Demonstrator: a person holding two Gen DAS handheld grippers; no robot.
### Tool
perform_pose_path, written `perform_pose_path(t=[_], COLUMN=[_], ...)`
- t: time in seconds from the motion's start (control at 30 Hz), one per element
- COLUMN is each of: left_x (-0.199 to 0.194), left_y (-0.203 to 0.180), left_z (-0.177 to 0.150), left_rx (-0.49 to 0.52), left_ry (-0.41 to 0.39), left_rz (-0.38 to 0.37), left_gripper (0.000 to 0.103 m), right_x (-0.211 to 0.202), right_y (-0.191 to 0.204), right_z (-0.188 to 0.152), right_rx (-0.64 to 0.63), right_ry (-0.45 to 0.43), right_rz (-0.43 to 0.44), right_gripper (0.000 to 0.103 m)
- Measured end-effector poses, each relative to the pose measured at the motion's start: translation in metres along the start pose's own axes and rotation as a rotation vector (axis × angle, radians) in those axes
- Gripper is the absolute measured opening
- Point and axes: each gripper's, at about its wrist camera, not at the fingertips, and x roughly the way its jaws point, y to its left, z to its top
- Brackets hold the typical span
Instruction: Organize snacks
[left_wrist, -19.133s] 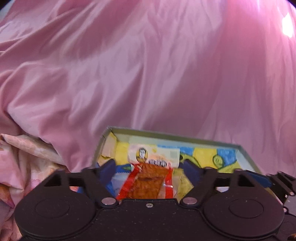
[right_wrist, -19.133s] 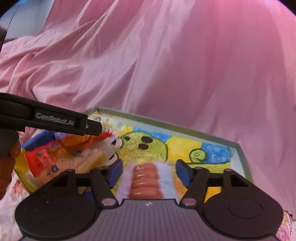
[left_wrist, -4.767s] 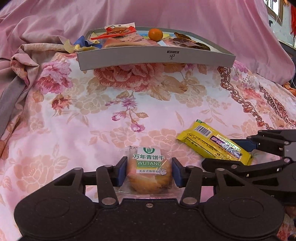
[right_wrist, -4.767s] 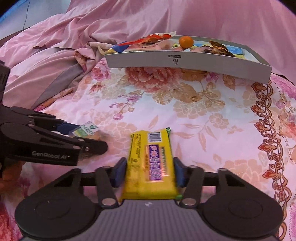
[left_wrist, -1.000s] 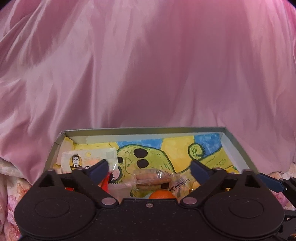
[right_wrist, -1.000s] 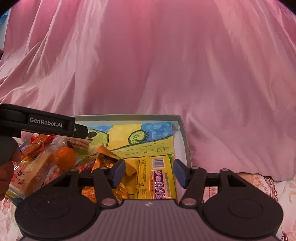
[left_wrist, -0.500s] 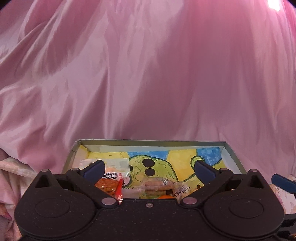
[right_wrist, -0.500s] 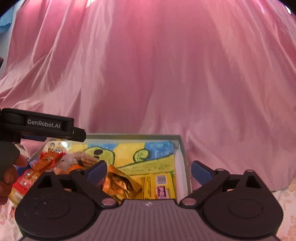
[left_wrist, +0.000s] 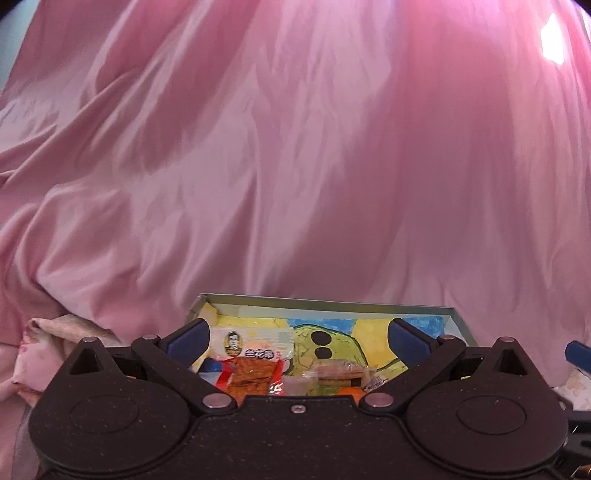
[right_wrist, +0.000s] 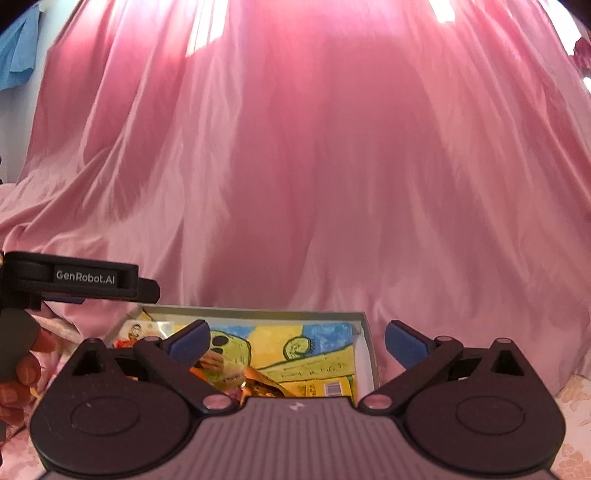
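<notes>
A shallow grey box (left_wrist: 325, 302) with a yellow, green and blue drawing on its floor lies on the bed, also in the right wrist view (right_wrist: 364, 332). In it lie a red snack packet with a man's portrait (left_wrist: 251, 363), a clear biscuit pack (left_wrist: 340, 371), an orange (left_wrist: 349, 390), a gold wrapper (right_wrist: 258, 386) and a yellow bar (right_wrist: 334, 387). My left gripper (left_wrist: 297, 341) is open and empty above the box's near side. My right gripper (right_wrist: 297, 341) is open and empty over the box's right part. The left gripper's finger (right_wrist: 85, 278) shows in the right wrist view.
A pink satin sheet (left_wrist: 295, 166) rises behind the box and fills both views. Floral bedding (right_wrist: 572, 406) shows at the lower corners. A hand (right_wrist: 22, 373) holds the left gripper at the right view's left edge.
Both grippers opened and let go of their snacks in the box, then drew back and tilted upward; the box now sits lower in both views.
</notes>
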Motion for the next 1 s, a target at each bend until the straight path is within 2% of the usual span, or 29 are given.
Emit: perform_pose_path(t=[0.4,1.0], left_x=[-0.058,-0.116], left_y=[0.033,0.047], left_z=[-0.017,-0.046], left_rx=[-0.071,-0.124], left_ry=[-0.042,-0.054], left_rz=[0.045,0.081], left_gripper=[0.102,0.102], right_x=[-0.044,-0.102], right_y=[0.016,0.030], right_z=[0.007,-0.003], right_rx=[-0.015,-0.021], right_ry=[-0.035,-0.057], right_rz=[0.038,0.086], right_gripper=[0.103,0.103])
